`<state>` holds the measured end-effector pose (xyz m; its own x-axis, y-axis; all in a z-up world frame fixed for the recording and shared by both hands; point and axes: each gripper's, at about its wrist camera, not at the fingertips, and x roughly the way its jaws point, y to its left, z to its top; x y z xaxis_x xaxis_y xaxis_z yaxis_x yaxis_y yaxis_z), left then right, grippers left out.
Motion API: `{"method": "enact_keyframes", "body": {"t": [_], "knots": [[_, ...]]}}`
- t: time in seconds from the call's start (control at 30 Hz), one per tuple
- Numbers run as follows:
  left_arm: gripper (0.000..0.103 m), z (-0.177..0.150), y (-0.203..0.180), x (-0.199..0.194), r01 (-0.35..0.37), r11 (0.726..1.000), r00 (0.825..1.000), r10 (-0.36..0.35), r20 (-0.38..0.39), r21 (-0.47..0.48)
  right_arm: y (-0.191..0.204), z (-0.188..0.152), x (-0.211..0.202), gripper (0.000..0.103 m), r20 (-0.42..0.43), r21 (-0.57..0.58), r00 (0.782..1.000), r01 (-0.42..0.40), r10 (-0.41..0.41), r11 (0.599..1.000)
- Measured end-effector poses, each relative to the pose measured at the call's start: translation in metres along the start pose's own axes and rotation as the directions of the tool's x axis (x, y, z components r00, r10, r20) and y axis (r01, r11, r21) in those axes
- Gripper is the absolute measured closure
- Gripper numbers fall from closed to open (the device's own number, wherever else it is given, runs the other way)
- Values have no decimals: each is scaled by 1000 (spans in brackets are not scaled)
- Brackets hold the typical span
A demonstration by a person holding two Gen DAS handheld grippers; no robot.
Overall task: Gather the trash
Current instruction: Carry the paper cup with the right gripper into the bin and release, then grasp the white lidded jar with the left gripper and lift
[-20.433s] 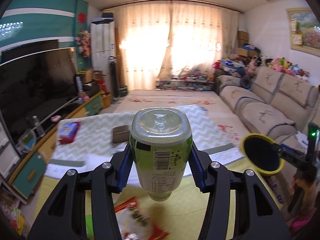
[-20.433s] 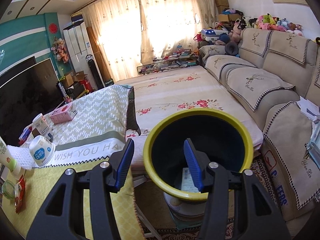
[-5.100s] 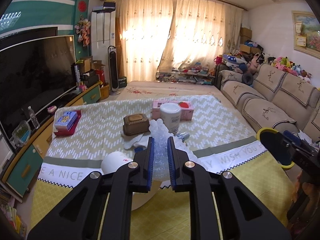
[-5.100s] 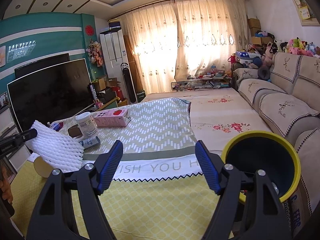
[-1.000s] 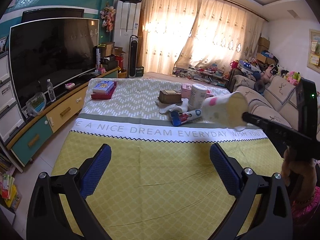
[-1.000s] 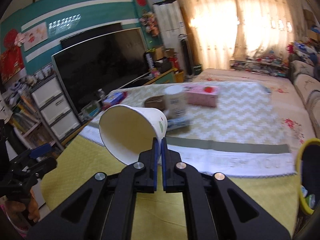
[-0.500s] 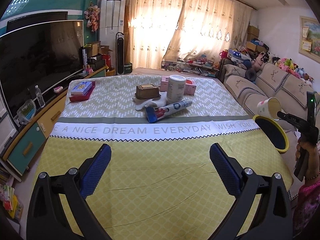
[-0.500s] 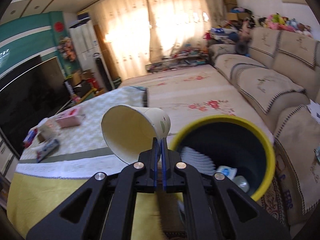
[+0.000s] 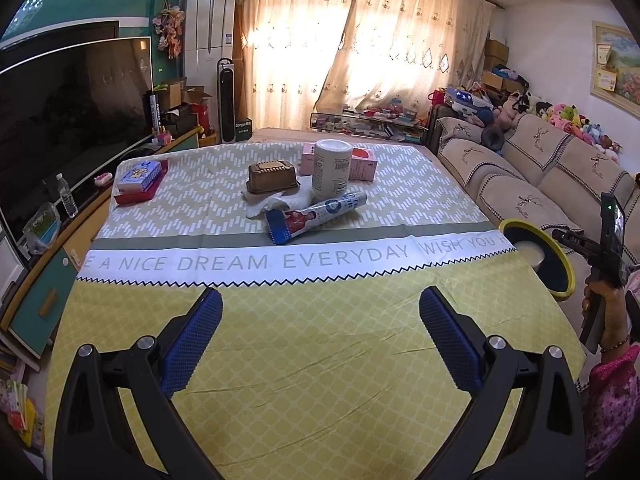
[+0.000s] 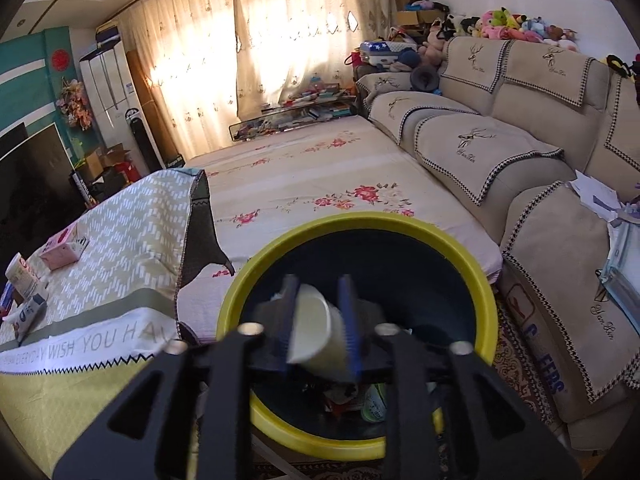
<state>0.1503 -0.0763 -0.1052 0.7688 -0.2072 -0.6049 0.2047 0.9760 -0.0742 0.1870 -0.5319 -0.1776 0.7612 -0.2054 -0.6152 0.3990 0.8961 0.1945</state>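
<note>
The right hand-held gripper (image 10: pixel 318 322) hangs over the mouth of the yellow-rimmed bin (image 10: pixel 486 300), its jaws just parted, a paper cup (image 10: pixel 316 326) between them and tipping into the trash below: the release point, it appears. The left hand-held gripper (image 9: pixel 320 334) waits wide open and empty above the counter (image 9: pixel 320 360), whose cloth reads "A NICE DREAM EVERYDAY WISH YOU". A crumpled tube (image 9: pixel 316 216) lies beyond, a likely next pick.
</note>
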Motion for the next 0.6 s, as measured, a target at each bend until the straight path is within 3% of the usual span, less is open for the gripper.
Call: {"method": "enact_keyframes", "body": {"t": [0.13, 0.23, 0.43, 0.6], "knots": [[6, 7, 0, 12, 15, 1000, 1000, -15, -7, 13, 11, 4, -15, 67, 39, -6, 999, -11, 11, 1000], [6, 17, 0, 23, 29, 999, 999, -29, -17, 29, 38, 5, -34, 66, 76, -30, 992, -96, 98, 995], [6, 40, -5, 48, 51, 997, 998, -50, -24, 57, 109, -14, -58, 61, 94, -121, 951, -283, 294, 952], [6, 64, -12, 72, 65, 995, 998, -64, -20, 69, 147, -31, -69, 57, 102, -194, 926, -339, 362, 921]]}}
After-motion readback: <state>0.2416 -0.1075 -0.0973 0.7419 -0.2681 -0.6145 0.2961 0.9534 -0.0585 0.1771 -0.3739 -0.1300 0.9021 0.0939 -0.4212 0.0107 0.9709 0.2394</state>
